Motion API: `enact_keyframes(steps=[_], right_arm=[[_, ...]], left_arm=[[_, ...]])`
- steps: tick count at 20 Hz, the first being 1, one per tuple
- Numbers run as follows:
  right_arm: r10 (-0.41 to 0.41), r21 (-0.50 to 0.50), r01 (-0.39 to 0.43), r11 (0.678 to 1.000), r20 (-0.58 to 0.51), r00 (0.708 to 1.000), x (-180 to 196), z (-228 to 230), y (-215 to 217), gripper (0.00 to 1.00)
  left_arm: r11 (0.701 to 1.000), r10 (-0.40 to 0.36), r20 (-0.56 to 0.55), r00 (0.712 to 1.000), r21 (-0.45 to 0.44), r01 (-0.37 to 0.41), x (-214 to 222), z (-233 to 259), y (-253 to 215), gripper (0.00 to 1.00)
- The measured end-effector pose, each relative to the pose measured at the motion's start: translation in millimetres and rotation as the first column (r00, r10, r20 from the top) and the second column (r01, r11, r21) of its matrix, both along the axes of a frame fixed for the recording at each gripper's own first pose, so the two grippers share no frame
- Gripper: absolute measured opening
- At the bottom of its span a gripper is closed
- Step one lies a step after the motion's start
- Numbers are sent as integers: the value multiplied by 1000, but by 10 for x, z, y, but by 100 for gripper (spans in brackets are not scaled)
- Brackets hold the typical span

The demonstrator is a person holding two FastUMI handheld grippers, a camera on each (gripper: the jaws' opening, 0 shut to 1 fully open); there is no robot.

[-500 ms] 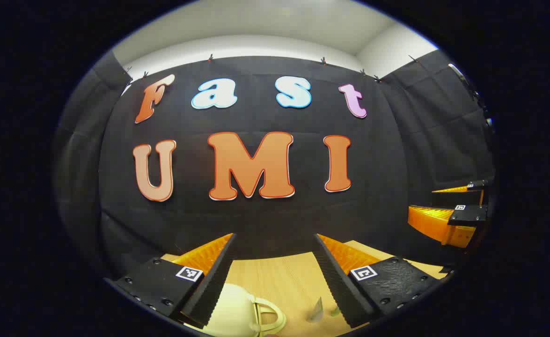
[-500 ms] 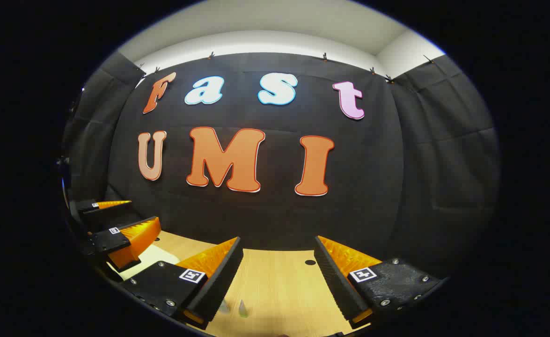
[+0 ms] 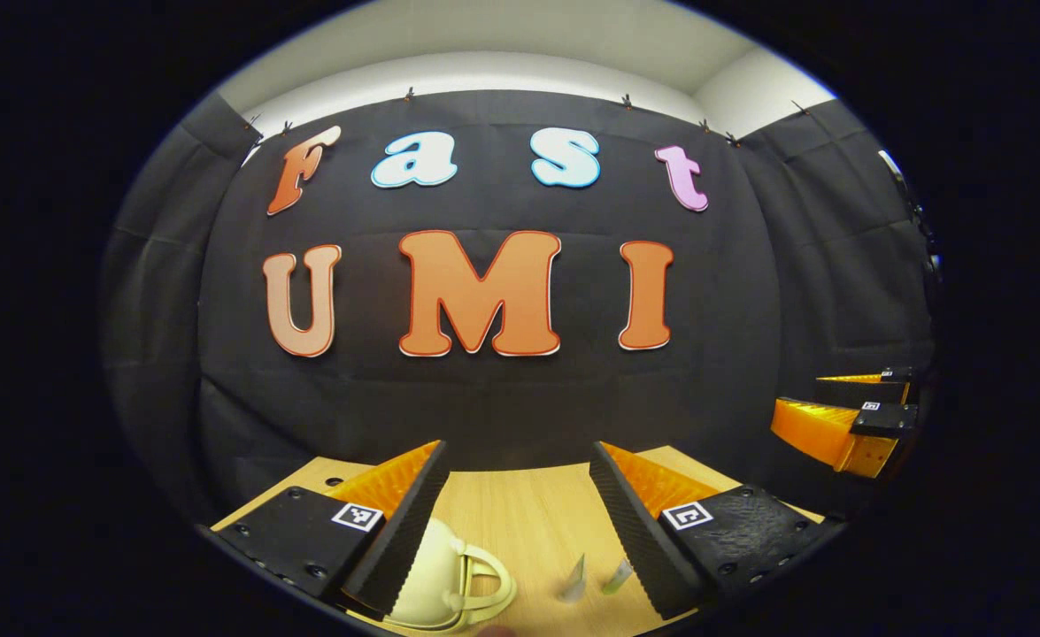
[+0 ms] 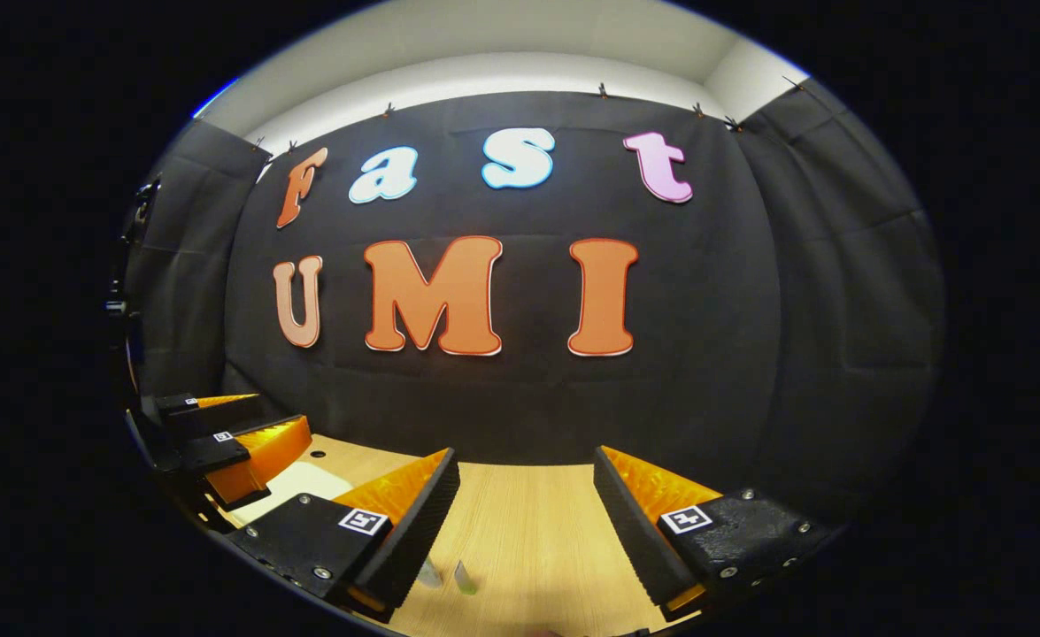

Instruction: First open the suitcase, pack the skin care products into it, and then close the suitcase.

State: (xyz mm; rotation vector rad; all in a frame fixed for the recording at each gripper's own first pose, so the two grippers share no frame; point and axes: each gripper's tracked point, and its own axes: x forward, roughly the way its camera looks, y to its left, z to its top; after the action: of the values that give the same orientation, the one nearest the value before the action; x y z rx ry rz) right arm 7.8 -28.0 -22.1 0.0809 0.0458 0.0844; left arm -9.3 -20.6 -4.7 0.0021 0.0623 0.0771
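Both views have tilted down since half a second ago, baring more table [image 3: 520, 513]. One cream suitcase [image 3: 435, 579], edge-cut, lies below left gripper [image 3: 512, 522]; two small tubes [image 3: 574, 584], indistinct, just right of it. Left and right gripper [image 4: 524, 522] jaws gape wide, empty.

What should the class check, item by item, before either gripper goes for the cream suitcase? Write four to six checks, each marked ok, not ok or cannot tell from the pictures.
1. Left gripper open, nothing between its fingers: ok.
2. Right gripper open, nothing between its fingers: ok.
3. Suitcase located: ok, its cream shell and handle lie low in the left gripper view, by the left finger.
4. Suitcase opened: cannot tell, too little of it shows.
5. Skin care products located: ok, two small tubes on the wooden table, right of the suitcase.
6. Grippers apart from each other: ok, the right one sits far off at the edge of the left gripper view.
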Motion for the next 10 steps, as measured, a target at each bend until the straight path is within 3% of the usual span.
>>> enact_keyframes(steps=[6,10], right_arm=[[-51,-67,55,996,55,997,40,32,-194,96],[-54,-57,61,997,114,992,21,156,-146,96]], left_arm=[[1000,23,53,998,6,-23,-108,133,-112,100],[1000,13,76,997,10,-14,-118,150,-171,99]])
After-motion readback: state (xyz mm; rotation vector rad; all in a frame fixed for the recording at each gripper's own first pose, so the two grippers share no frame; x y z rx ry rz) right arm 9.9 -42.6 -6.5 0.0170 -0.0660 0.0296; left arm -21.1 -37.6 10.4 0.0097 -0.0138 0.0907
